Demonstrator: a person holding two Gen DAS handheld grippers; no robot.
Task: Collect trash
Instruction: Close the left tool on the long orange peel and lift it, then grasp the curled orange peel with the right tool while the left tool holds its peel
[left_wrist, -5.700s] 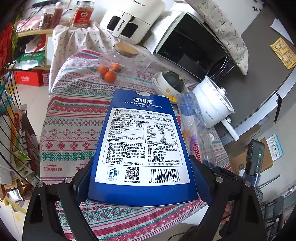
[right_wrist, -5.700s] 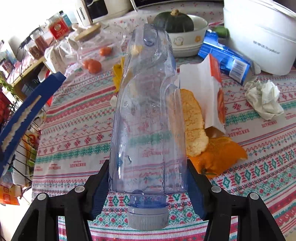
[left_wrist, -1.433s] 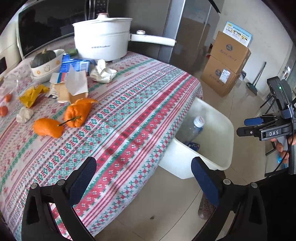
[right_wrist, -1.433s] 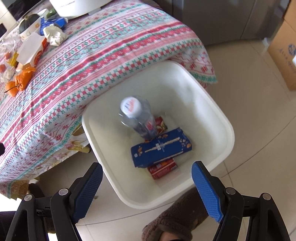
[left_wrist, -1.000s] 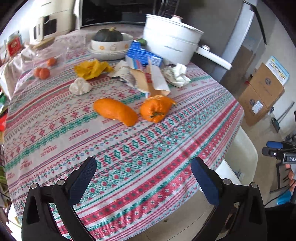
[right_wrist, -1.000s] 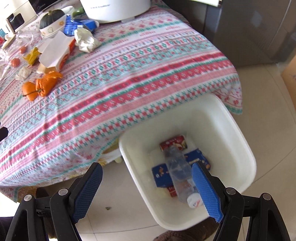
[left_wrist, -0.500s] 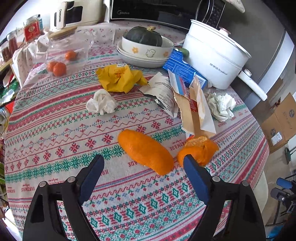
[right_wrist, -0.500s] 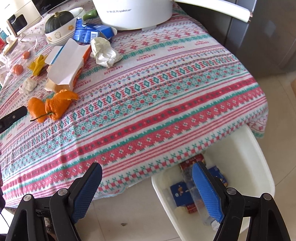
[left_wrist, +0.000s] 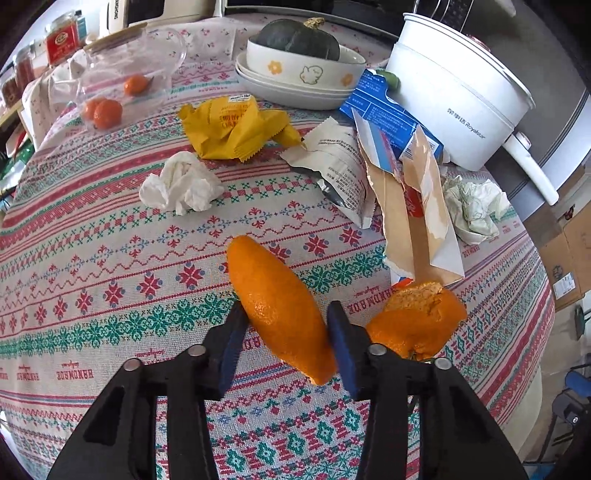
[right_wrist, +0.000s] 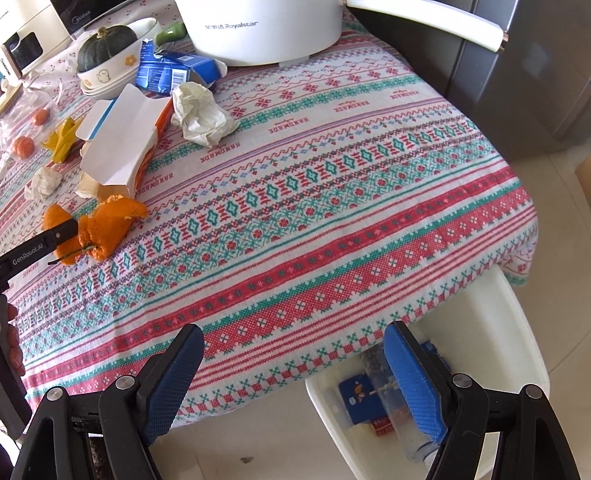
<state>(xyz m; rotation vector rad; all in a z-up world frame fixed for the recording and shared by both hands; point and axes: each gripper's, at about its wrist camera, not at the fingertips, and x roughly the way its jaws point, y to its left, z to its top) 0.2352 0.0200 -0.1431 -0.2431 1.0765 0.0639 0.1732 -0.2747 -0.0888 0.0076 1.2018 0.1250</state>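
The task is judged partly done. In the white bin (right_wrist: 517, 332) beside the tabletop (right_wrist: 332, 184), a blue box (right_wrist: 354, 398), a clear bottle (right_wrist: 384, 391) and a small red pack (right_wrist: 380, 428) are already lying. Much is left on the cloth: two pieces of orange peel, a yellow wrapper (left_wrist: 236, 129), a white tissue (left_wrist: 181, 184), a silver sachet (left_wrist: 340, 170), a torn paper carton (left_wrist: 417, 221), a second crumpled tissue (left_wrist: 472, 206) and a blue carton (left_wrist: 388, 118).

The left tool (left_wrist: 284, 325) is being closed around the long peel (left_wrist: 277, 302), which lies on the cloth between its jaws; the pads are seen just at the peel's sides, and firm contact cannot be confirmed. The other peel (left_wrist: 413, 321) lies just to the right of it.

The right tool (right_wrist: 295, 376) is held wide and empty over the tabletop's edge, near the bin.

Further back, a squash (left_wrist: 299, 37) is held in a stacked bowl (left_wrist: 303, 70), and small oranges (left_wrist: 107, 110) are kept in a clear bag; neither is judged to be trash.
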